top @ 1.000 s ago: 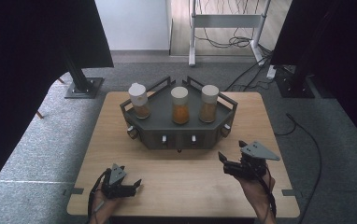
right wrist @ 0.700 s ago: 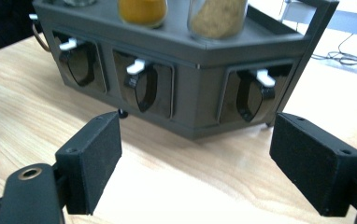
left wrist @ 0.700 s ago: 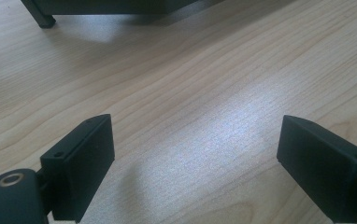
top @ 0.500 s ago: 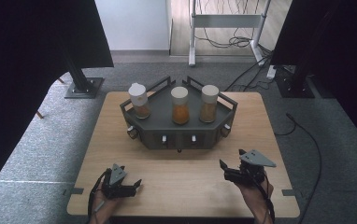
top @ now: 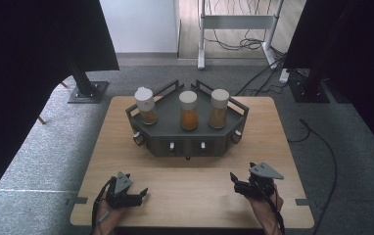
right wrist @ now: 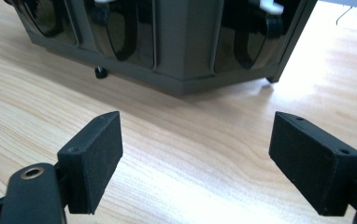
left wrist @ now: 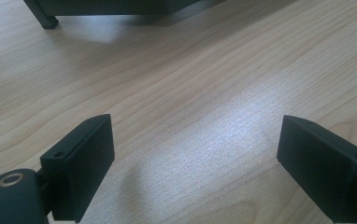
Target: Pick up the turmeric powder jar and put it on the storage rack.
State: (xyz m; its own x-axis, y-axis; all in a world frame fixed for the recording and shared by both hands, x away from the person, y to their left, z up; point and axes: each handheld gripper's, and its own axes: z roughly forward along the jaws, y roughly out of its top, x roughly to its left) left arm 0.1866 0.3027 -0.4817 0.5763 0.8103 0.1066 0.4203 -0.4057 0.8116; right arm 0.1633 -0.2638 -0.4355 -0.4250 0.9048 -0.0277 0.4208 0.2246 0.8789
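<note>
A dark grey angled rack (top: 190,139) stands at the back middle of the wooden table (top: 195,205). On it stand three white-lidded jars: the left jar (top: 146,105), the middle jar (top: 188,110) with orange powder, and the right jar (top: 219,108). My left gripper (top: 143,195) rests low near the front left edge, open and empty over bare wood (left wrist: 195,126). My right gripper (top: 235,183) sits near the front right, open with nothing between its fingers, facing the rack's front panel (right wrist: 176,51).
Small knobs (top: 172,146) line the rack's front face, and a small foot (right wrist: 101,72) shows beneath it. Black curtains hang at both sides, a metal stand (top: 84,88) is at the left, and cables (top: 244,44) lie on the floor behind the table.
My right gripper has come down toward the table and nearer its front edge. The left gripper and the jars have not moved.
</note>
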